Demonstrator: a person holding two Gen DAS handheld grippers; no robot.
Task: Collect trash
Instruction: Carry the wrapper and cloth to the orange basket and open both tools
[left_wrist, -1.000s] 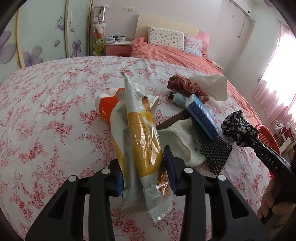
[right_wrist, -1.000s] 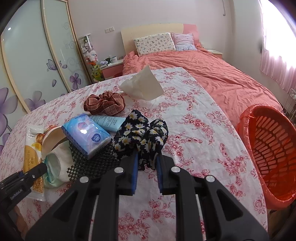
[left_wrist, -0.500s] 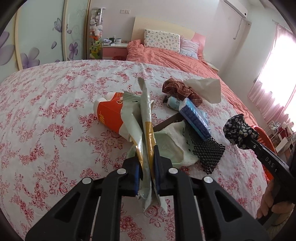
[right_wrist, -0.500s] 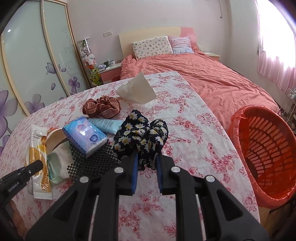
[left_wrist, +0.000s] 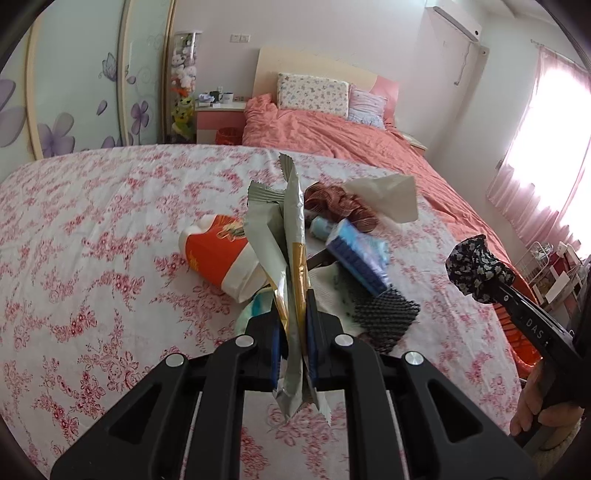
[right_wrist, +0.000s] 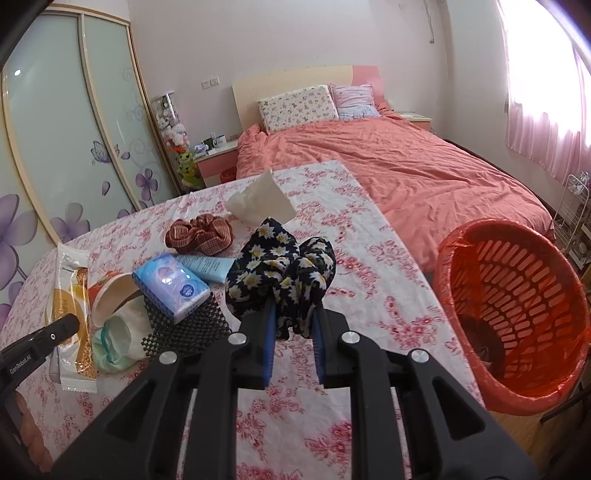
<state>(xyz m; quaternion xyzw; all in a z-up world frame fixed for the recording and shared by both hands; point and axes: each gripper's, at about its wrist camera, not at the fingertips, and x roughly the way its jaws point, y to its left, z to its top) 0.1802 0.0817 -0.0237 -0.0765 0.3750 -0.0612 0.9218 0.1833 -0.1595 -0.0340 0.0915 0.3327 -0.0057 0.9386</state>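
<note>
- Since a second ago the left gripper (left_wrist: 293, 332) has closed from wide apart onto the snack wrapper (left_wrist: 293, 236), and the wrapper, which lay flat on the pile, now stands pinched edge-on between the pads with its crimped tail hanging below them.
- Its long axis runs straight away from that gripper, toward the far headboard; the top end sticks up over the paper cup (left_wrist: 218, 254) lying on its side on the flowered bedspread (left_wrist: 92, 229).
- Over on the right, the right gripper (right_wrist: 293, 325) is narrow and clamped on the daisy-print scrunchie (right_wrist: 280, 269), which bunches up above the pads, clear of the bedspread.
- What matters for the drop, I'd say: the red basket (right_wrist: 517, 325) sits off the right edge of the bed, low beside it, mouth tilted toward us. It is near the right gripper and well apart from the left one, which would have to cross over the tissue pack (right_wrist: 171, 288) and black mesh mat (right_wrist: 184, 328).
- Still on the bedspread: the plaid scrunchie (right_wrist: 201, 234) and a loose tissue (right_wrist: 258, 201), farther off.
</note>
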